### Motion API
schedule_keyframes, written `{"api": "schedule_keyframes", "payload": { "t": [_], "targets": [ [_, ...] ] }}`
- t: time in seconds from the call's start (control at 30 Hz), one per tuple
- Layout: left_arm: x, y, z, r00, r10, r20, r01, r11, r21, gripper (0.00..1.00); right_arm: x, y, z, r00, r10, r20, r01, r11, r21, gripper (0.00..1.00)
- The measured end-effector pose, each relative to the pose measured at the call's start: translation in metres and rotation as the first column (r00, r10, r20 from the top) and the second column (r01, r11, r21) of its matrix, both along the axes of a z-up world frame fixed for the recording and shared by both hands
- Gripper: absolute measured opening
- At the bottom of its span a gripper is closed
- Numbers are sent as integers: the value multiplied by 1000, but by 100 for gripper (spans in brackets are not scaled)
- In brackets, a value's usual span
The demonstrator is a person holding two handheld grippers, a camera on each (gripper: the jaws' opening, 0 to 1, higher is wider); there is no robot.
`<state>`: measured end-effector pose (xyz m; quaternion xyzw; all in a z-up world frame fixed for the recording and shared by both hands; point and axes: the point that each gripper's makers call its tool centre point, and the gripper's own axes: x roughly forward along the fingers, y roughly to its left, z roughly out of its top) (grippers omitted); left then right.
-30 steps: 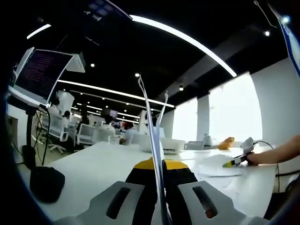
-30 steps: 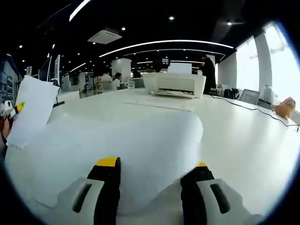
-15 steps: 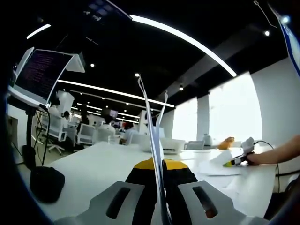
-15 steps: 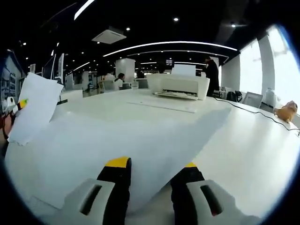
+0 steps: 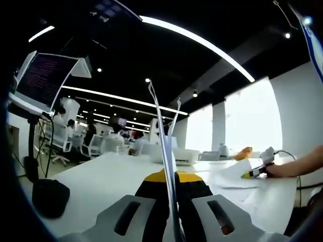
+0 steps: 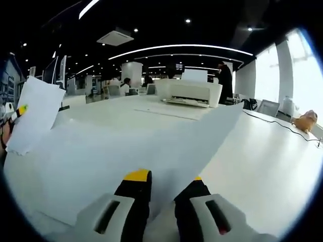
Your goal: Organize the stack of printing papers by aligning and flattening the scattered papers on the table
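Two claws, each clamped on printing paper, over one long white surface (image 6: 272, 166).

Left claw (image 5: 170, 177): yellow-tipped black jaws pressed together on a thin sheaf of upright sheets (image 5: 162, 126), seen edge-on in the left gripper view, rising above the jaws and fanning slightly at the top. In the right gripper view the same sheaf (image 6: 34, 113) appears at the far left as a white panel held tilted above the surface.

Right claw (image 6: 165, 177): jaws nearly closed, pinching the near corner of a large sheet (image 6: 126, 151); the sheet's far corner lifts off the surface towards the right. In the left gripper view this claw (image 5: 252, 174) shows at right, held by a person's hand (image 5: 276, 170), with the lifted sheet (image 5: 232, 171) beside it.

Further loose papers (image 6: 171, 112) lie flat mid-surface, in front of a white printer (image 6: 187, 93).

Black pouch-like object (image 5: 49, 197), near left edge of surface. Monitor on stand (image 5: 44, 75), upper left. Orange soft toy (image 6: 307, 119), far right of surface.
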<state>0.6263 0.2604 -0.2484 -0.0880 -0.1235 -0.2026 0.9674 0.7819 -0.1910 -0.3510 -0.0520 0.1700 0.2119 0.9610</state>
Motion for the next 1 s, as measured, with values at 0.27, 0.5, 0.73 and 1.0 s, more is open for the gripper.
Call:
{"api": "schedule_keyframes", "payload": {
  "t": [0.27, 0.5, 0.73, 1.0],
  "targets": [
    [0, -1, 0, 1000, -2, -1, 2, 1000, 2, 7, 1, -5, 6, 1000, -6, 5, 6, 1000, 31, 5],
    [0, -1, 0, 1000, -3, -1, 3, 1000, 0, 7, 1, -7, 10, 1000, -9, 9, 8, 998, 69, 1],
    [0, -1, 0, 1000, -3, -1, 3, 1000, 1, 7, -2, -7, 17, 1000, -5, 24, 2, 994, 110, 0],
    [0, 0, 0, 1000, -2, 1, 2, 1000, 0, 8, -4, -11, 30, 999, -9, 48, -1, 978, 210, 0]
  ]
}}
